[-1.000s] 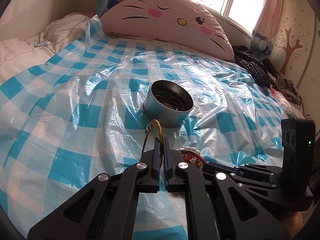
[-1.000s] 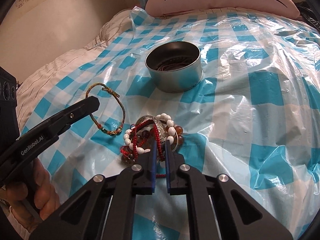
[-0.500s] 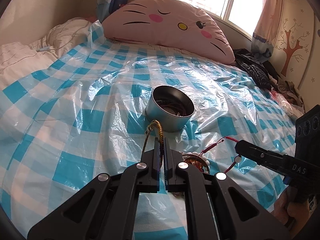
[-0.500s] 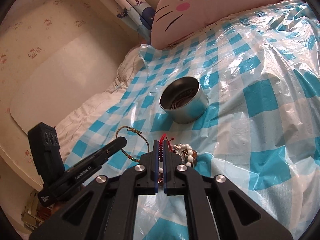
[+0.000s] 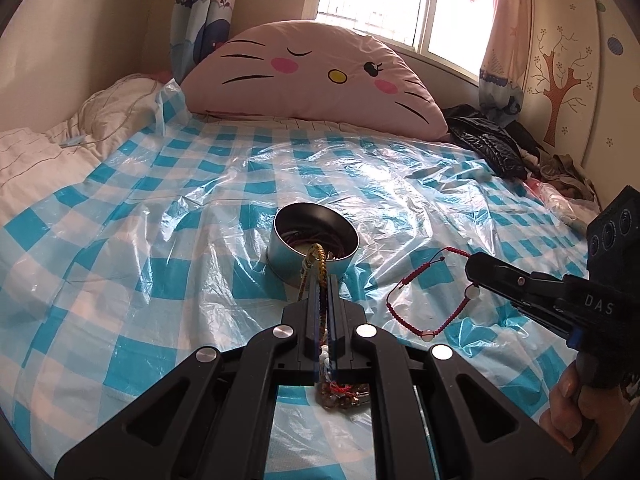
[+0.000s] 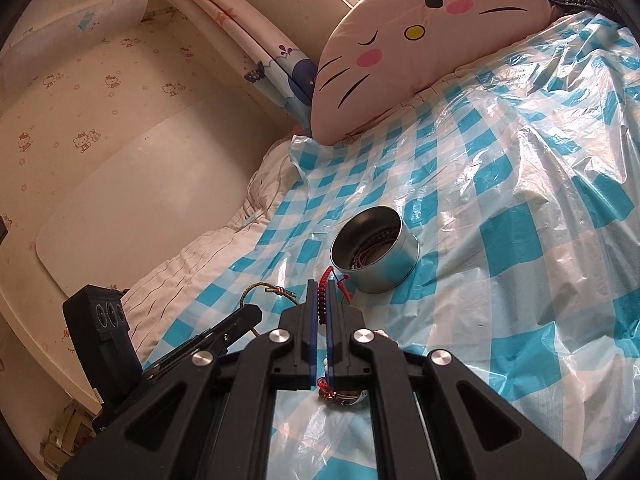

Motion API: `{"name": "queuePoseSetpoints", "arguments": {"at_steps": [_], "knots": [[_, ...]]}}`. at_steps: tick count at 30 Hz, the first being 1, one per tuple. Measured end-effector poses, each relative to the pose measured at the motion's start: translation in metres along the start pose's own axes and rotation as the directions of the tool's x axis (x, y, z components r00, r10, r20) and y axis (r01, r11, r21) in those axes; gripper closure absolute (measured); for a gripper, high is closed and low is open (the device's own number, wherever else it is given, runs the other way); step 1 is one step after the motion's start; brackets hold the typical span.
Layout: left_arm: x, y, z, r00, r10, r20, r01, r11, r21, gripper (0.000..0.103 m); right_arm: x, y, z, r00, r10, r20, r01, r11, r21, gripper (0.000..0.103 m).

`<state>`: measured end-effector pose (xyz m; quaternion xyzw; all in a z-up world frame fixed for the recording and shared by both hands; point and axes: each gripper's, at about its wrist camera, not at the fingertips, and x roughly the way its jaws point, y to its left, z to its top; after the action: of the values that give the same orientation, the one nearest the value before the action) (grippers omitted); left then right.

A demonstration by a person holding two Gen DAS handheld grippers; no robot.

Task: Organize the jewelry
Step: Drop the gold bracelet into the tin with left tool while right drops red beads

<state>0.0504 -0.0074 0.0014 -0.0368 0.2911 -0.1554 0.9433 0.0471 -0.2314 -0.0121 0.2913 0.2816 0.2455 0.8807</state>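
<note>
Currently both grippers are lifted above the bed, each carrying one bracelet toward the tin [image 5: 315, 240]. Left gripper [image 5: 321, 280]: jaws pressed together on a braided cord [image 5: 316, 258], whose yellow-green loop stands up past the tips, in line with the near rim of the tin in the left view. Right gripper [image 6: 321, 286]: jaws pinching a red cord [image 5: 424, 304], which in the left view hangs as an open loop with pale beads, right of the tin and clear of the sheet [image 5: 160, 280]. The tin stands upright on the blue-checked plastic sheet, at mid-bed, near side of the cat pillow [image 5: 312, 80]; coils of cord or wire already lie inside it, so part of the sorting appears done. A pile [image 6: 340, 394] of mixed beaded pieces lies on the sheet beneath and behind the gripper tips, partly hidden by the gripper bodies in both views; its exact contents cannot be told. Judged progress: mid-task. Remaining steps, as inferred: bring each held cord over the tin mouth, release it inside, then return for the pile. Neither bracelet is over the opening yet with certainty; the fisheye view leaves the left loop's height above the rim unclear.
</note>
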Motion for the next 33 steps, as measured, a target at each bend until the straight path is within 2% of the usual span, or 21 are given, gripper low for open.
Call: {"name": "queuePoseSetpoints", "arguments": {"at_steps": [10, 16, 21, 24, 26, 28, 29, 31, 33], "knots": [[0.008, -0.002, 0.017, 0.998, -0.056, 0.018, 0.056, 0.998, -0.019, 0.1, 0.012, 0.005, 0.012, 1.0, -0.018, 0.019, 0.018, 0.999, -0.028, 0.099], [0.018, -0.005, 0.04, 0.995, -0.081, 0.053, 0.083, 0.996, -0.032, 0.1, 0.022, 0.005, 0.026, 0.999, -0.028, 0.029, 0.029, 0.999, -0.038, 0.099], [0.04, -0.006, 0.061, 0.992, -0.109, 0.067, 0.113, 0.992, -0.05, 0.1, 0.035, -0.001, 0.048, 0.998, -0.036, 0.056, 0.038, 0.999, -0.033, 0.099], [0.065, -0.001, 0.069, 0.991, -0.123, 0.046, 0.126, 0.989, -0.08, 0.1, 0.046, -0.005, 0.06, 0.997, -0.041, 0.065, 0.043, 0.999, -0.033, 0.099], [0.089, 0.005, 0.069, 0.994, -0.105, 0.002, 0.105, 0.989, -0.108, 0.099, 0.056, -0.008, 0.066, 0.997, -0.048, 0.061, 0.051, 0.998, -0.039, 0.099], [0.117, 0.015, 0.065, 0.995, -0.06, -0.084, 0.049, 0.989, -0.137, 0.091, 0.069, -0.011, 0.071, 0.997, -0.055, 0.05, 0.057, 0.998, -0.04, 0.099], [0.124, 0.023, 0.061, 0.994, -0.035, -0.102, 0.018, 0.986, -0.164, 0.087, 0.076, -0.013, 0.073, 0.998, -0.056, 0.043, 0.058, 0.998, -0.039, 0.099], [0.127, 0.038, 0.053, 0.993, -0.013, -0.118, -0.013, 0.977, -0.214, 0.078, 0.088, -0.014, 0.075, 0.998, -0.057, 0.026, 0.058, 0.998, -0.039, 0.099], [0.119, 0.047, 0.05, 0.995, 0.025, -0.098, -0.047, 0.974, -0.223, 0.072, 0.099, -0.013, 0.074, 0.999, -0.054, 0.009, 0.054, 0.998, -0.045, 0.099]]}}
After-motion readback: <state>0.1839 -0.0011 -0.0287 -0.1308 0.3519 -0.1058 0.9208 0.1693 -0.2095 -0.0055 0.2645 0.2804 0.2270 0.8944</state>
